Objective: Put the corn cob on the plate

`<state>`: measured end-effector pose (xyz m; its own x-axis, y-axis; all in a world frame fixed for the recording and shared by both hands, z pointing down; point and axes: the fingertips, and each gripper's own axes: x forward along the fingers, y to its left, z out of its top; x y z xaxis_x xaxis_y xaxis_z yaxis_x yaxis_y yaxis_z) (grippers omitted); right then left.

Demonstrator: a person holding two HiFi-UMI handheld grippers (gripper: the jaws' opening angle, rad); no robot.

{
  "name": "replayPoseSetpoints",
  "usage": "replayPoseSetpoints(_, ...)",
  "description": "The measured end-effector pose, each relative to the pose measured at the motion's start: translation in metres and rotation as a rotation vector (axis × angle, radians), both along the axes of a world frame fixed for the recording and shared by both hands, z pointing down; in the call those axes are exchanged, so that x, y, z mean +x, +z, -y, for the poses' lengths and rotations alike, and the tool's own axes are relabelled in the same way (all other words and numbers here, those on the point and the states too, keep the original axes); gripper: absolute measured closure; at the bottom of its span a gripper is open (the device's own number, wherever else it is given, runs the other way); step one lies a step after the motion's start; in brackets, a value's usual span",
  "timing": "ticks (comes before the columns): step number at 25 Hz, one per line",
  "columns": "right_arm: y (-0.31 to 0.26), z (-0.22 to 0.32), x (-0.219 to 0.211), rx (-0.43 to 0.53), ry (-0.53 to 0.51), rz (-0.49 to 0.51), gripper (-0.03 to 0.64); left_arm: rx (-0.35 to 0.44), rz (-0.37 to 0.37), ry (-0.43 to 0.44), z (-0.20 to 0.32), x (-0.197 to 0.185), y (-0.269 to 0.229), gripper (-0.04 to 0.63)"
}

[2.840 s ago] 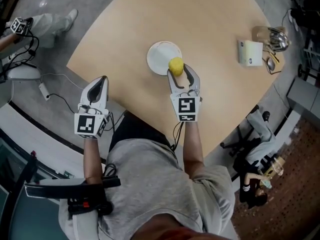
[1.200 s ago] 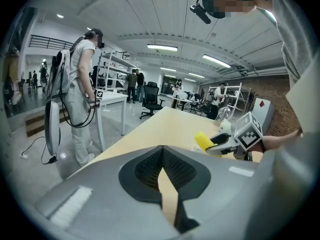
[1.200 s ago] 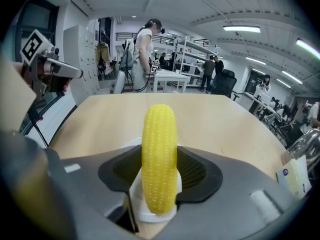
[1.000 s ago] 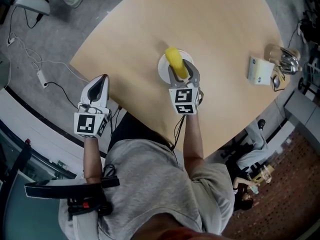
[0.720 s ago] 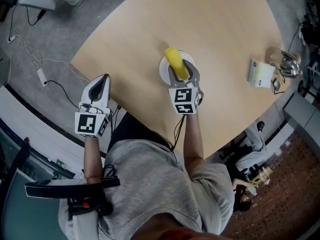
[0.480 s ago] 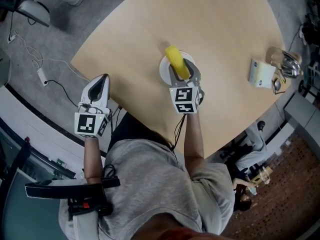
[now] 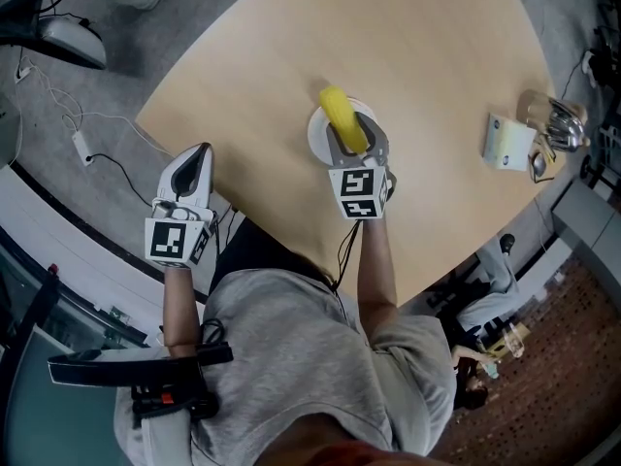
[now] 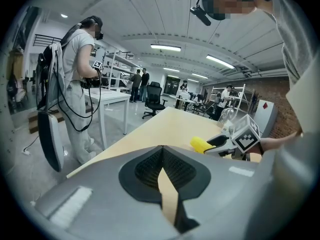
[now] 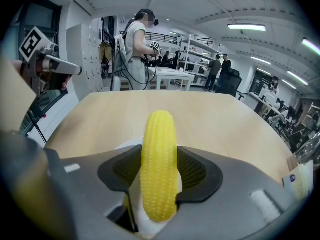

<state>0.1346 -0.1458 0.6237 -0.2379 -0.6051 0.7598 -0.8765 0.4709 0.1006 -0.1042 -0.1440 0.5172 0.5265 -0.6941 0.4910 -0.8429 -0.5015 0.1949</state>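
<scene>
The right claw [image 7: 351, 136] is clamped on the corn cob [image 7: 340, 115], its two pads pressing the cob's sides. In the right gripper view the cob [image 9: 159, 159] fills the gap between the jaws, and neither pad touches the other.

The cob's long axis runs nearly in line with the claw. In the head view it points toward the top of the frame, leaning a little to the upper left. Its far end sticks out past the fingertips, and its near end sits back between the jaws.

The cob is over the white plate [image 7: 315, 136], which lies on the desk [image 7: 408, 56] just above the middle of the frame. The cob's far tip reaches about the plate's upper rim. Whether the cob rests on the plate or is held just above it cannot be told.

The left claw [image 7: 197, 155] is at the lower left, by the desk's edge and well apart from the plate. In the left gripper view its pads [image 8: 150, 166] meet at the tips with nothing between them.

A small white box [image 7: 506, 142] stands near the desk's right edge.
</scene>
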Motion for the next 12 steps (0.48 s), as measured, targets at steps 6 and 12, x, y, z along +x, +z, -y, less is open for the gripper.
replayPoseSetpoints(6, 0.0007, 0.0005, -0.0014, -0.005, -0.002, 0.003, 0.388, 0.007, -0.002, 0.006, 0.0022, 0.0031, -0.0018, 0.575)
replayPoseSetpoints(12, 0.0026, 0.0012, -0.0008, -0.006, -0.003, -0.006, 0.388, 0.015, 0.001, 0.003, 0.0022, 0.0012, -0.0022, 0.575)
